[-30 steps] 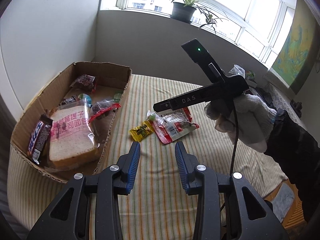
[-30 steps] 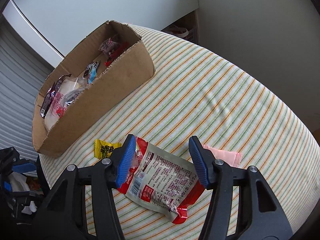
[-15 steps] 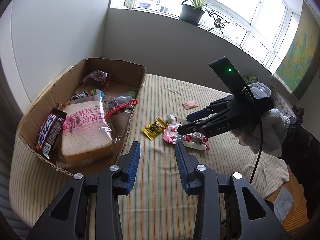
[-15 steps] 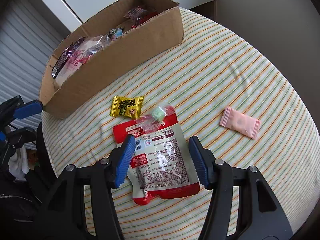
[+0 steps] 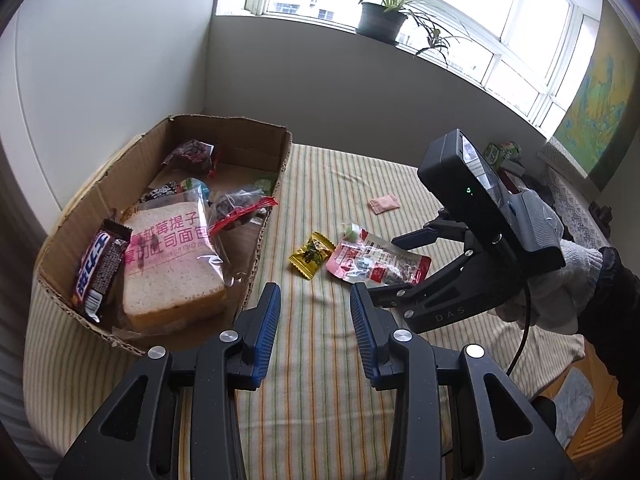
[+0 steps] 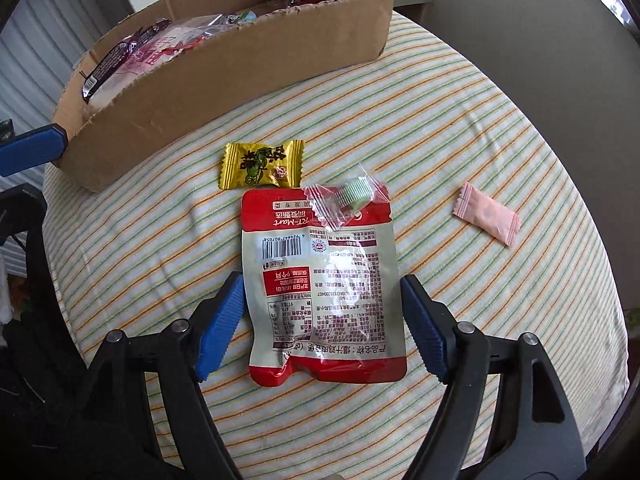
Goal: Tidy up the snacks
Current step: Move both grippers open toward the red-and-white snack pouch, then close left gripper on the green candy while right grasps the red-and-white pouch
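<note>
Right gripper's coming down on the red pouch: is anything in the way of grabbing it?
Partly. A small clear-wrapped candy lies on the red pouch's far end, so it may ride along. The near end, between the opening jaws of the right gripper, is bare. The yellow candy sits just beyond the pouch.

The striped table (image 5: 320,380) is viewed obliquely from the left wrist toward the window (image 5: 440,8) and steeply, closely from the right wrist, with box (image 6: 224,80) and pouch (image 6: 324,280) shared mid-frame.
</note>
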The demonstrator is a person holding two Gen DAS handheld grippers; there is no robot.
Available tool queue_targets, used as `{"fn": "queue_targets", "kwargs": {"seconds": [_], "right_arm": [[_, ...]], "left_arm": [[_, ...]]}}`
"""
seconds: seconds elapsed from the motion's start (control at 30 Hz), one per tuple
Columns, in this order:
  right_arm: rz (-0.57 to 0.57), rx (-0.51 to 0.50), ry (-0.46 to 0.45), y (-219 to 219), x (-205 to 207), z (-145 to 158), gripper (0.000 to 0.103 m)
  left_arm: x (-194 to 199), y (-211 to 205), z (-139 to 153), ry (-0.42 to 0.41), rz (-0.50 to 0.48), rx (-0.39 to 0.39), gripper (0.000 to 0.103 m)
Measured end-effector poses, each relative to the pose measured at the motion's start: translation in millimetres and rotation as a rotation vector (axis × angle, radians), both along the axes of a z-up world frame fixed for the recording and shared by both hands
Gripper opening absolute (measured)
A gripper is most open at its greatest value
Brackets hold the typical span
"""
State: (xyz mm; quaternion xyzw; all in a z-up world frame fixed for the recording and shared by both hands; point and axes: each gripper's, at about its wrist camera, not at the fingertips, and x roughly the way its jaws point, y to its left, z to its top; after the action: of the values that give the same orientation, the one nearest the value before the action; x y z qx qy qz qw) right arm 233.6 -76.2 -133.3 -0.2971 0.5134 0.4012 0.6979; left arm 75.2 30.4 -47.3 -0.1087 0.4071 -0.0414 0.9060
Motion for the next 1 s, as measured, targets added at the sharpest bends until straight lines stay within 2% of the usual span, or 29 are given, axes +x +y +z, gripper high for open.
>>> {"fn": "queue_targets", "kwargs": {"seconds": [0.2, 0.43, 0.67, 0.83, 1.0], "right_arm": [[-0.060, 0.023, 0.008, -27.2, 8.4, 0.8, 0.079], [-0.084, 0.052, 0.016, -75.9, 9.5, 5.5, 0.079], [-0.109, 0.071, 0.015, -122.4, 7.2, 7.4, 0.079], [-0.146, 0.098, 0.020, -147.7, 6.0, 10.1, 0.079], [-0.164, 0.117, 0.017, -159.9, 1.9, 13.0, 0.079]], "left_arm": [[15.3, -20.7, -6.3, 0.014, -0.047, 0.016, 0.035], [51.5, -54.2, -15.5, 0.024, -0.119, 0.005, 0.035], [96.5, -93.9, -39.6, 0.072, -0.213, -0.068, 0.035], [116.3, -122.9, -48.3, 0.073, -0.301, -0.062, 0.035], [132.5, -139.3, -57.8, 0.119, -0.346, -0.066, 0.035]]}}
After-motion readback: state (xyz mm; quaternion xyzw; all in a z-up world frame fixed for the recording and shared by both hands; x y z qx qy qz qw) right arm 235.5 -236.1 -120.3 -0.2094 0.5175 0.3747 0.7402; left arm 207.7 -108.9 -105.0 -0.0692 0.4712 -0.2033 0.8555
